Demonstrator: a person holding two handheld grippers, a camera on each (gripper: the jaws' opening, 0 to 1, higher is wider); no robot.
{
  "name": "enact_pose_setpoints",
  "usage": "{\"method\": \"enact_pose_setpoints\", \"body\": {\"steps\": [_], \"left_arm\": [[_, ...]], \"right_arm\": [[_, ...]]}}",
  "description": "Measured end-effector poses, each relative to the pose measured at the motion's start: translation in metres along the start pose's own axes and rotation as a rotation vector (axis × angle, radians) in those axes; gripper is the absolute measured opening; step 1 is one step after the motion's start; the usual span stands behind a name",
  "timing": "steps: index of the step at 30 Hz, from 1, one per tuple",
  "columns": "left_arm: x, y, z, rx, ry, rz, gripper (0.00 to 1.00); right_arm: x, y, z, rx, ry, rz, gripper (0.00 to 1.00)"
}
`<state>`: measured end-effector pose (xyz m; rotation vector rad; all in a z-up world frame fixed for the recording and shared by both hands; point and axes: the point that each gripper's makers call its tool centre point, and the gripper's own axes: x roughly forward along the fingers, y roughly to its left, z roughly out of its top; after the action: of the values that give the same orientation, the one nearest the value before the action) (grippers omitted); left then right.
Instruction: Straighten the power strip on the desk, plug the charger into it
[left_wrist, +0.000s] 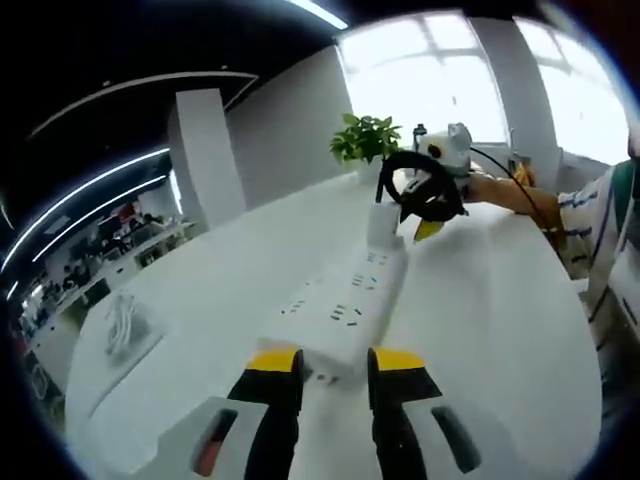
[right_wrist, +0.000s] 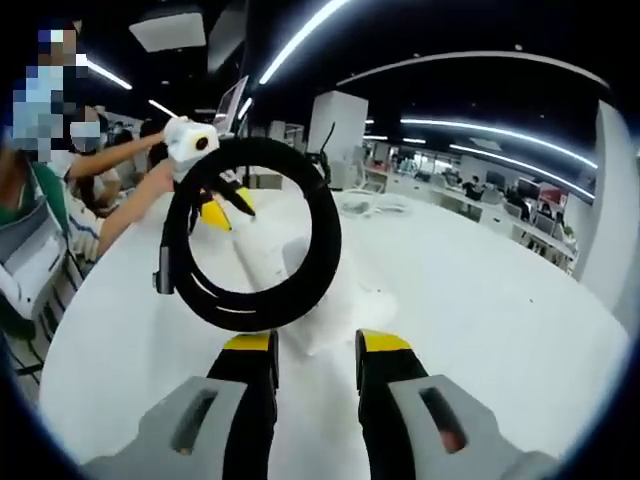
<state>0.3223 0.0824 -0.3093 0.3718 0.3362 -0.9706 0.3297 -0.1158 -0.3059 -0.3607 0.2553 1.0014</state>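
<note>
Opposed close low views along one shared power strip (left_wrist: 345, 300)

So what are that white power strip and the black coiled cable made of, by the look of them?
The power strip looks like hard white plastic, smooth and faintly glossy, with moulded socket slots. The coiled cable looks rubber- or vinyl-sheathed: matte black with a soft sheen, bending in smooth loops. The desk seems a smooth white laminate, though that's uncertain.

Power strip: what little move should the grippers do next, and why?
Probably the right gripper should ease the white charger down onto a socket. The power strip already lies straight, its near end between the left gripper's jaws, and the charger with its coiled black cable sits at the far end.
</note>
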Motion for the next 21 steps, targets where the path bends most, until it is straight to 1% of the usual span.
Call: {"method": "enact_pose_setpoints", "body": {"steps": [4, 11, 16, 21], "left_arm": [[0.001, -0.001, -0.003, -0.015, 0.008, -0.002, 0.25], [0.006, -0.005, -0.009, -0.011, 0.036, -0.012, 0.24], [0.008, -0.004, -0.009, -0.014, 0.039, -0.009, 0.24], [0.010, -0.003, -0.010, -0.016, 0.047, -0.003, 0.24]], "right_arm": [[0.003, 0.000, -0.001, 0.008, 0.004, 0.000, 0.29], [0.007, 0.000, -0.002, 0.024, 0.006, 0.006, 0.29], [0.012, 0.001, -0.003, 0.030, 0.011, 0.018, 0.29], [0.013, 0.000, -0.004, 0.038, 0.017, 0.014, 0.29]]}}
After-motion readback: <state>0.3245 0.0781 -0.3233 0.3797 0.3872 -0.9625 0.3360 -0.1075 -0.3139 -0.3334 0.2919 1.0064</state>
